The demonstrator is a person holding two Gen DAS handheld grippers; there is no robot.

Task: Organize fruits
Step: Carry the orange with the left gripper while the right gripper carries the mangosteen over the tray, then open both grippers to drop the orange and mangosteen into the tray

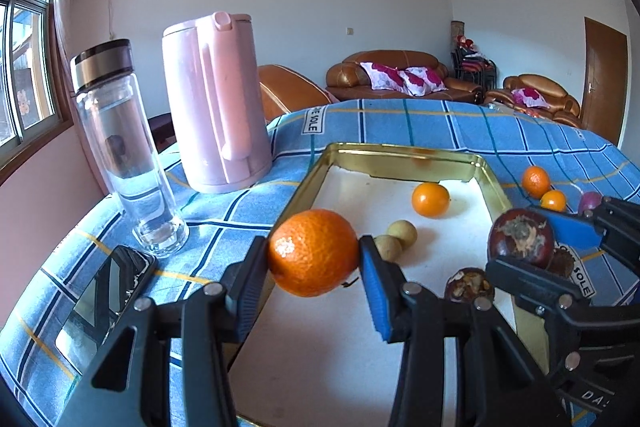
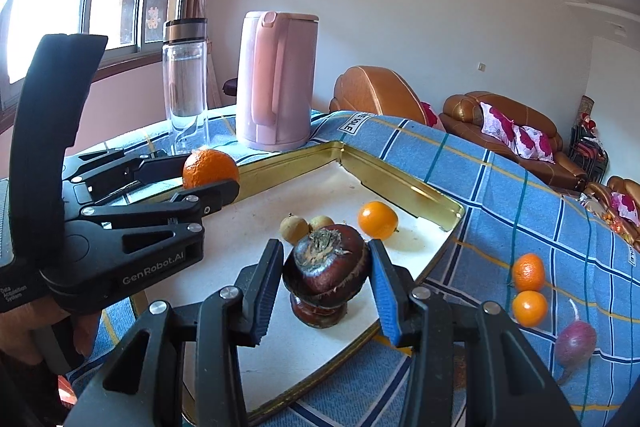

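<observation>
My left gripper is shut on a large orange and holds it above the left rim of the gold-rimmed white tray. It also shows in the right wrist view. My right gripper is shut on a dark brown water chestnut, held over the tray just above a second chestnut. In the tray lie a small orange and two small tan fruits.
A pink kettle and a glass bottle stand at the table's far left. A phone lies near the left edge. Two small oranges and a purple radish lie on the blue checked cloth right of the tray.
</observation>
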